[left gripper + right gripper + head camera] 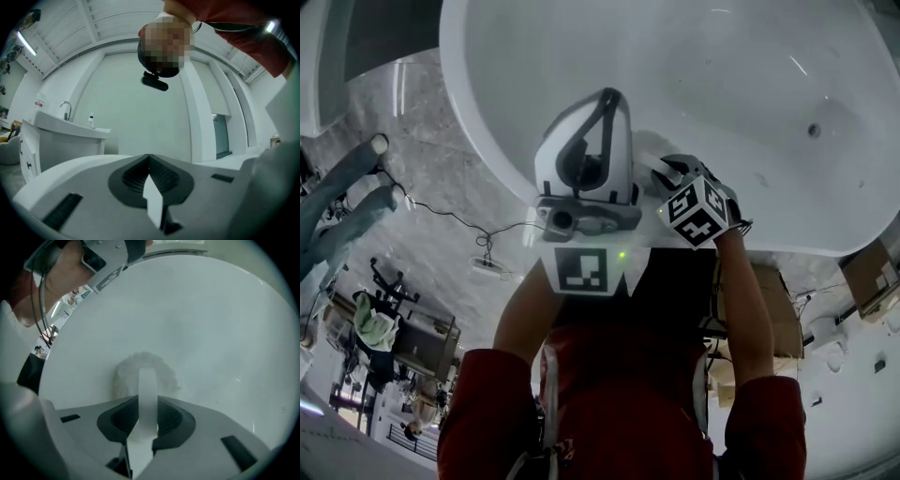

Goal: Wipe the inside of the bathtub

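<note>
The white bathtub (741,75) fills the top of the head view, its drain (814,130) at the right. My right gripper (667,169), with its marker cube, reaches over the near rim. In the right gripper view it (146,404) is shut on the strap of a white fluffy wiping pad (161,369), which is pressed against the tub's smooth inner wall (201,324). My left gripper (584,164) is held over the rim and points up at the head camera. In its own view its jaws (149,159) are shut with nothing between them.
Grey marble floor (422,169) lies left of the tub, with a cable and power strip (487,265) on it. Cardboard boxes (870,270) stand at the right. The left gripper view shows a washbasin counter with a tap (66,110) and a small bottle (91,121).
</note>
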`<state>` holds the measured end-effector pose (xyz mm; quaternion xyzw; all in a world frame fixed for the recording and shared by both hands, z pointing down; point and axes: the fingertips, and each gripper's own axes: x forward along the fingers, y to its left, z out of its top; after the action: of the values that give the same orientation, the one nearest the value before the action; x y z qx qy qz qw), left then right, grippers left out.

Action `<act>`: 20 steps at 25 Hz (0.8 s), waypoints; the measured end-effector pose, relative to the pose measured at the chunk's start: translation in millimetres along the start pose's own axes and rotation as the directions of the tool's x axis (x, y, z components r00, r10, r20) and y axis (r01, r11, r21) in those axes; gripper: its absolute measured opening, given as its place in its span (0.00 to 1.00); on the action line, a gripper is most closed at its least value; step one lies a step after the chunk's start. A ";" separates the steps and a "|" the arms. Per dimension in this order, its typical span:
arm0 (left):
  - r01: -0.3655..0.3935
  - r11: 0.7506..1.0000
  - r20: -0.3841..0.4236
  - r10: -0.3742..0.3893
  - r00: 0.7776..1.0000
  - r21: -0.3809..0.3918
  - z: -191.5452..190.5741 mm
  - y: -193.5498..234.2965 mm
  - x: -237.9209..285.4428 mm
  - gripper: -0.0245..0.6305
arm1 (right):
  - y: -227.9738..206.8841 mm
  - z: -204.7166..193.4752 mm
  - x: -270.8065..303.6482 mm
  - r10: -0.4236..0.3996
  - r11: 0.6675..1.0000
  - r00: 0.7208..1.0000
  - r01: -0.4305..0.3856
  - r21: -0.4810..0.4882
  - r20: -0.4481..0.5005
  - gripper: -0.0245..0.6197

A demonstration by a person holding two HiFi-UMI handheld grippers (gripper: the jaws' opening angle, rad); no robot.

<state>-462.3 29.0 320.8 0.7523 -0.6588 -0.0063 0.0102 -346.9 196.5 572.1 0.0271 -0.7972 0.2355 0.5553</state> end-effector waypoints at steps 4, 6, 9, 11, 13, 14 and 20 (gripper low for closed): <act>-0.010 1.000 -0.014 0.010 1.000 -0.002 -15.4 -8.5 3.8 0.06 | -19.2 -20.7 28.7 -0.010 1.000 1.000 0.011 0.012 -0.022 0.19; -0.015 1.000 -0.023 0.015 1.000 -0.002 -23.7 -15.2 8.6 0.06 | -31.5 -32.8 41.7 -0.018 1.000 0.999 0.019 0.018 -0.032 0.19; -0.020 1.000 -0.038 0.020 0.999 -0.009 -35.3 -30.8 15.7 0.06 | -50.0 -52.6 56.9 -0.015 0.999 0.999 0.016 0.028 -0.045 0.19; -0.023 1.000 -0.048 0.023 0.999 -0.017 -44.1 -37.8 20.0 0.06 | -61.3 -62.2 69.0 -0.007 1.000 0.998 0.009 0.022 -0.057 0.19; -0.022 1.000 -0.053 0.021 0.998 -0.019 -52.4 -41.1 23.7 0.06 | -71.8 -66.9 84.3 0.000 1.000 0.998 0.001 0.017 -0.061 0.19; -0.019 1.000 -0.057 0.018 0.998 -0.020 -56.9 -43.8 25.7 0.06 | -77.6 -69.5 91.8 0.002 1.000 0.998 -0.001 0.018 -0.061 0.19; 0.021 1.000 -0.080 -0.023 0.997 -0.017 -81.8 -66.5 34.3 0.06 | -110.2 -94.3 127.4 -0.011 0.999 0.998 0.014 0.039 -0.066 0.19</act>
<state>-390.0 4.4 401.1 0.7590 -0.6494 0.0185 0.0429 -279.7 164.7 750.3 0.0353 -0.7737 0.2482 0.5819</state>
